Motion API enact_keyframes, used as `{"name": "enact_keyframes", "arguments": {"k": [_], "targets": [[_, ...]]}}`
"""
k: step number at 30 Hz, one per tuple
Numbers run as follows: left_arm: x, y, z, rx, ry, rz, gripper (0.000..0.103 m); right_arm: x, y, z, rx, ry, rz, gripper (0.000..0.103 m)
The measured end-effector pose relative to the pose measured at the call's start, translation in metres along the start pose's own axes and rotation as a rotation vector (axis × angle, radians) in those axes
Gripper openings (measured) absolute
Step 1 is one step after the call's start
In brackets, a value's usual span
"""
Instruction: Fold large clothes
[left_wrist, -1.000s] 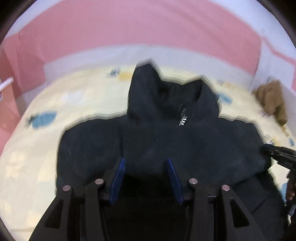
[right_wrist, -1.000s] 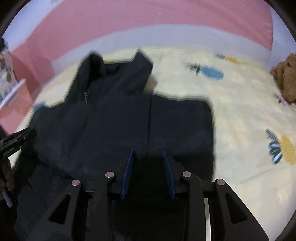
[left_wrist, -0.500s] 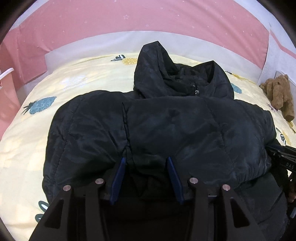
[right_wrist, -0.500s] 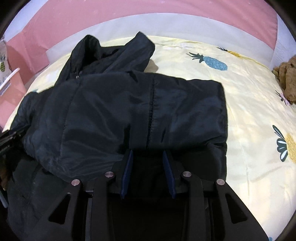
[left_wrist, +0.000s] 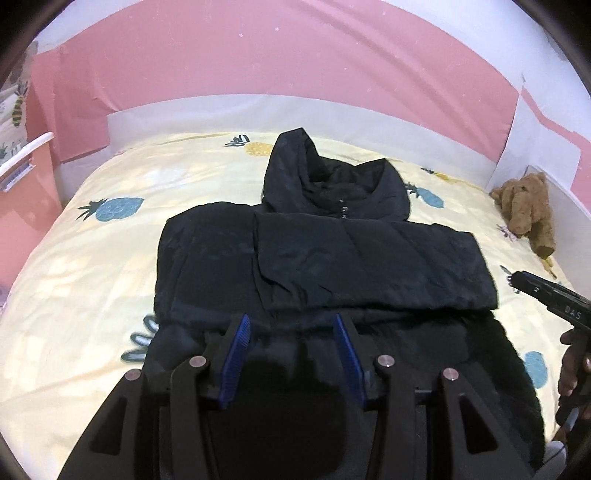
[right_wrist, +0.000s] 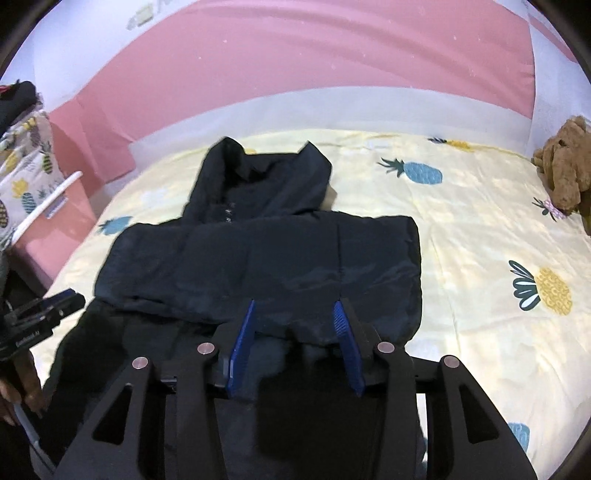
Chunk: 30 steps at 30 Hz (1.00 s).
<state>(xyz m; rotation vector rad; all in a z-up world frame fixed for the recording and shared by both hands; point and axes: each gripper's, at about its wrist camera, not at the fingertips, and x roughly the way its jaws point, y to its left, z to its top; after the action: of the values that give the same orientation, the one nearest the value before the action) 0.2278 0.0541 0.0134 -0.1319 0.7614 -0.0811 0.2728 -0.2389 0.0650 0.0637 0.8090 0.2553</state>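
Observation:
A black hooded puffer jacket (left_wrist: 325, 266) lies on a bed, its hood (left_wrist: 332, 184) toward the headboard and its sleeves folded across the chest. It also shows in the right wrist view (right_wrist: 266, 258). My left gripper (left_wrist: 291, 325) is open, hovering over the jacket's lower part, holding nothing. My right gripper (right_wrist: 295, 314) is open above the lower right part of the jacket, also empty. The right gripper shows at the right edge of the left wrist view (left_wrist: 546, 295); the left gripper shows at the left edge of the right wrist view (right_wrist: 40, 314).
The yellow pineapple-print bedsheet (left_wrist: 110, 258) surrounds the jacket. A brown teddy bear (left_wrist: 528, 210) sits at the bed's right edge, also in the right wrist view (right_wrist: 565, 166). A pink headboard and wall (left_wrist: 258, 74) stand behind. A pink bedside unit (right_wrist: 55, 206) is at left.
Both grippers have pulled back and up from the jacket, which now lies flat with the folded sleeves settled across the chest. The jaws have stayed open.

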Motion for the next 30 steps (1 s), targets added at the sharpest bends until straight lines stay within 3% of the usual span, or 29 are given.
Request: {"name": "enact_keyframes", "arguments": {"k": [10, 18, 21, 30], "targets": [[-0.040, -0.018, 0.005, 0.020, -0.036, -0.022, 0.048, -0.023, 0.019, 0.002, -0.004, -0.015, 0.039, 0.046], [-0.037, -0.022, 0.027, 0.038, -0.029, -0.023, 0.048, -0.020, 0.028, 0.025, -0.040, -0.023, 0.047, 0.049], [-0.028, -0.021, 0.046, 0.051, -0.029, -0.024, 0.054, -0.011, 0.029, 0.044, -0.038, -0.022, 0.055, 0.050], [0.028, -0.005, 0.124, 0.034, -0.013, -0.017, 0.055, 0.045, 0.019, 0.106, -0.029, 0.013, 0.058, 0.050]]}}
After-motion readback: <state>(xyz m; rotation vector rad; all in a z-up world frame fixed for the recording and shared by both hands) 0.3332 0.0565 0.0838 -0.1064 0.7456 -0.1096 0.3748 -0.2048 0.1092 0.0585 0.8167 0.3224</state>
